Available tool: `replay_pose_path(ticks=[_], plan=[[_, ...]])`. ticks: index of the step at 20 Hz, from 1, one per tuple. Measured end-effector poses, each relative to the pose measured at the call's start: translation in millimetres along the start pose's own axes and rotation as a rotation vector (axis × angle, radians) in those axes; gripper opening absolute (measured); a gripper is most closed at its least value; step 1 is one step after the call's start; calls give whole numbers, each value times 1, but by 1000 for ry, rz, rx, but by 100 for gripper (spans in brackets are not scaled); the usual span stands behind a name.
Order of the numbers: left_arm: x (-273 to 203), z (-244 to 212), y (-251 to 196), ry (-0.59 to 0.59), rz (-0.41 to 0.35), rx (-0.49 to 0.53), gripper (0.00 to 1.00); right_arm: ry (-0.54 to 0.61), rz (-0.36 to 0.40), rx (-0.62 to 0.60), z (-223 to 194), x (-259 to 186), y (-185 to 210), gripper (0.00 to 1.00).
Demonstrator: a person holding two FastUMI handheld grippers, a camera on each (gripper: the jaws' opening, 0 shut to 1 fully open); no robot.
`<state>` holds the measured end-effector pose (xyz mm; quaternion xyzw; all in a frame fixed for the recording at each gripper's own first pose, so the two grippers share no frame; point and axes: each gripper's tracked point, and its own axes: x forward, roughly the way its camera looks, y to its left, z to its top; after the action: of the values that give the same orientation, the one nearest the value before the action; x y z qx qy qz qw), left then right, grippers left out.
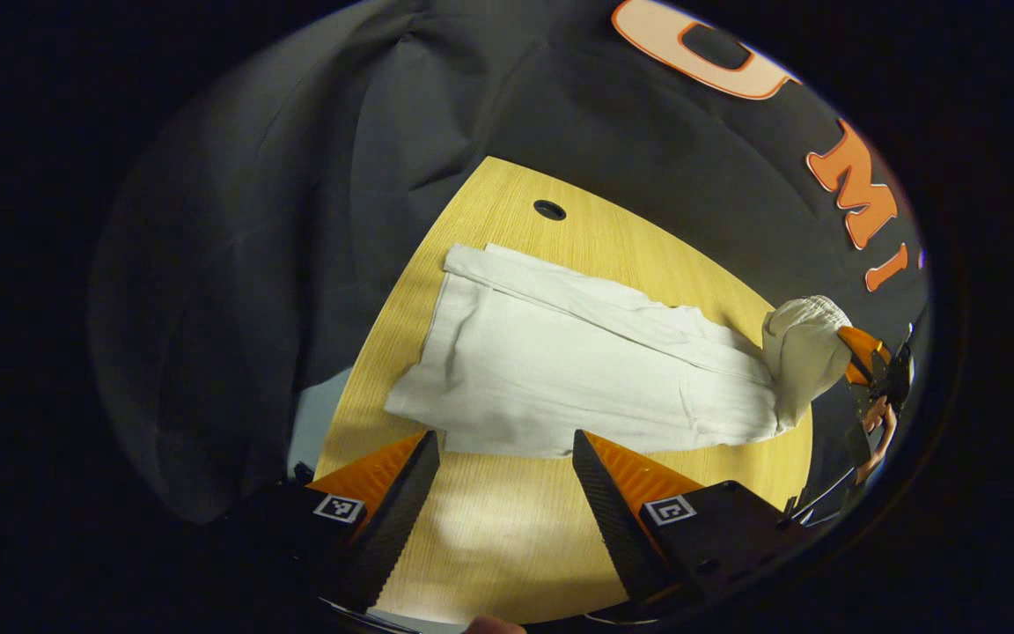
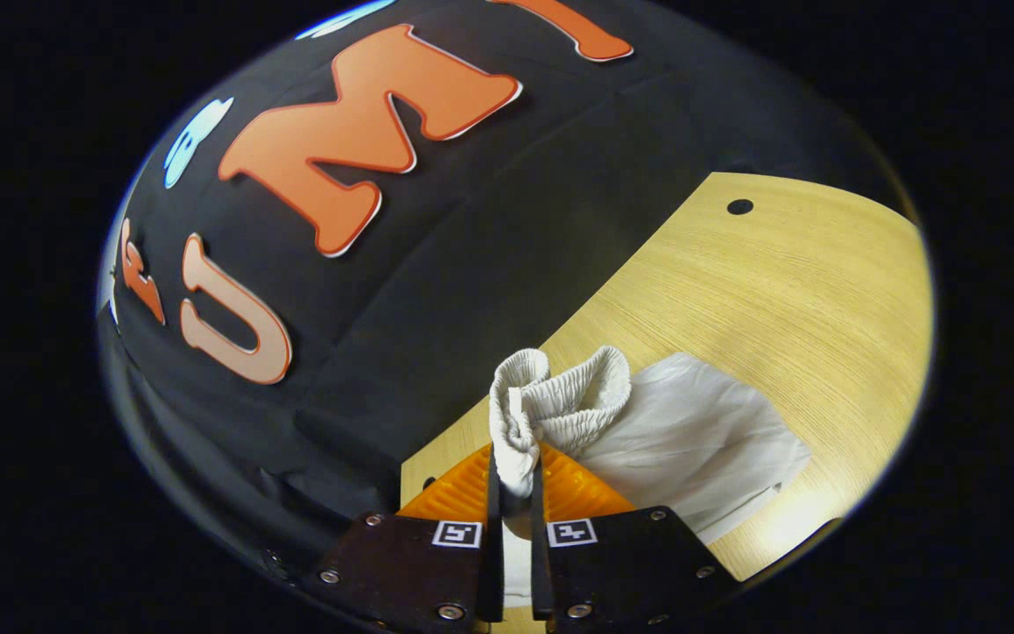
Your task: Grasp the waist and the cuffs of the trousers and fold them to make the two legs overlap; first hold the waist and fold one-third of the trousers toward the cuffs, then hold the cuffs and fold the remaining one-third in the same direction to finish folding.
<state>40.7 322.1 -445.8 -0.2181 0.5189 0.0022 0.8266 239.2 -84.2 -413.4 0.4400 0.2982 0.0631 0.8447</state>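
The right tool point(image 2: 512, 480) is clamped on the bunched elastic waist point(image 2: 560, 396), lifted off the bench point(image 2: 824, 291). The left tool point(image 1: 505, 458) has its jaws spread wide and empty, hovering just short of the near edge of the trousers point(image 1: 577, 379). These lie flat, legs overlapped, their long axis running from the cuffs point(image 1: 454, 343) at the far left end to the raised waist at the right. The fold likely carries the waist along that axis toward the cuffs; nothing blocks it, and a small hole point(image 1: 549, 210) lies beyond the cloth.
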Motion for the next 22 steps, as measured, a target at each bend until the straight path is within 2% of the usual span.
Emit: replay_pose_path(ticks=[3,5,6,7,8,12,18,22], plan=[[2,1,10,-2,9,-27,100,51,6,-34,-4,1,-2,18],[2,0,11,-1,2,-54,100,88,-15,-49,0,-5,-5,27],[2,-2,11,0,-4,-69,100,79,-8,-60,9,-8,-5,37],[3,-3,12,2,-13,-88,100,69,9,-66,16,-11,-4,42],[4,-4,13,2,-23,-111,100,62,21,-65,17,-13,-1,52],[6,-6,16,14,-63,-213,100,57,11,-78,19,-19,-6,72],[23,-9,17,34,-132,-421,99,34,-17,-95,36,-34,-21,84],[42,-11,21,50,-151,-513,100,14,-40,-88,49,-46,-31,86]])
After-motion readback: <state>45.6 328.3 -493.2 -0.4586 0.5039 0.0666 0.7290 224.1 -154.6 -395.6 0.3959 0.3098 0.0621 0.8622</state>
